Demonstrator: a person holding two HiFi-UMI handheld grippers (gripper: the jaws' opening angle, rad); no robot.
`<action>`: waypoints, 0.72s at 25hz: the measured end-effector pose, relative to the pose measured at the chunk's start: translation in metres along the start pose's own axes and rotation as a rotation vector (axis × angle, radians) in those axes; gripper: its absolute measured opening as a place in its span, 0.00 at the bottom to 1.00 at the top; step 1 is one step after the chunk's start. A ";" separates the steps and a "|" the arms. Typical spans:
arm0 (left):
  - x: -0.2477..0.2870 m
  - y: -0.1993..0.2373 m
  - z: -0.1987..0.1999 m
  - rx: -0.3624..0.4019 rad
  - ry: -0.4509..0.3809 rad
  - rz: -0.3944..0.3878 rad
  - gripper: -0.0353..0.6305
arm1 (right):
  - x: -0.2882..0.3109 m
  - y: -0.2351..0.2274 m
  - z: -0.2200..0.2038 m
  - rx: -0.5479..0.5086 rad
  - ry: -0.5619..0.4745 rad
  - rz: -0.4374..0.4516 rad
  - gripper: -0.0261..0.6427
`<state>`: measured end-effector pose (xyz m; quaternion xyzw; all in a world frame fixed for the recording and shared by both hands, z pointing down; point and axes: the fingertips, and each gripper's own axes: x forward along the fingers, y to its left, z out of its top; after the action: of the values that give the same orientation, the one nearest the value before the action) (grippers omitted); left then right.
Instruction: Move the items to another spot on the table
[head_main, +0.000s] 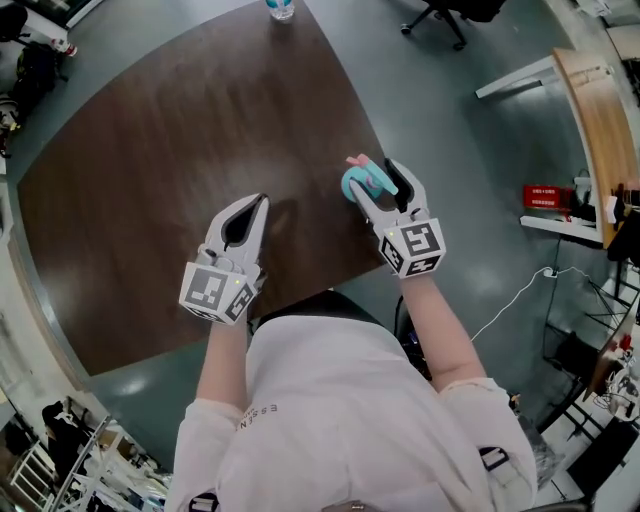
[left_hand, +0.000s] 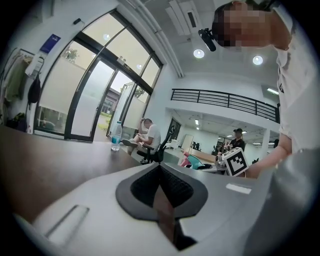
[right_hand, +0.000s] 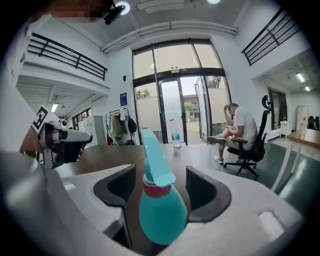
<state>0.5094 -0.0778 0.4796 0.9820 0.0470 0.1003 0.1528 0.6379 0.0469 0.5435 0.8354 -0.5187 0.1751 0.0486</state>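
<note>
the right hand-held gripper (head_main: 372, 178) has its jaws spread wide, and a teal spray bottle (right_hand: 161, 212) stands upright between them on the dark brown counter (head_main: 180, 130). the bottle has a pink-red collar under its teal spray head, and its neck clears both pads. whether the rounded body brushes the right-hand jaw low down cannot be told. no label or writing shows on the bottle.

the left hand-held gripper (head_main: 260, 200) is just to the left of the right one, over bare counter, with its jaws pressed together at the tips and nothing between them.

each hand-held gripper carries a cube (head_main: 413, 247) with black-and-white square markers at its rear. these are patterns, not words.

well ahead of the left hand-held gripper, at the counter's far edge, stands a clear water bottle (head_main: 281, 8) with a blue label too small to read. beyond that edge, ahead of the right hand-held gripper, a person (right_hand: 242, 131) sits in an office chair. a red sign (head_main: 545, 196) off to the right and the small lettering on the wearer's shirt (head_main: 262, 413) cannot be read.
</note>
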 end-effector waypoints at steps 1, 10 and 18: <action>0.003 0.002 -0.002 -0.003 0.002 -0.003 0.07 | 0.002 -0.001 0.000 -0.009 -0.003 -0.004 0.48; 0.006 0.006 -0.002 -0.011 0.008 0.013 0.07 | -0.002 0.005 0.000 -0.085 0.001 0.072 0.28; -0.027 -0.027 0.002 0.036 -0.030 0.064 0.07 | -0.049 0.013 0.011 -0.102 -0.022 0.111 0.27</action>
<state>0.4822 -0.0562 0.4645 0.9870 0.0149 0.0894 0.1327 0.6095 0.0799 0.5156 0.8037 -0.5730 0.1415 0.0756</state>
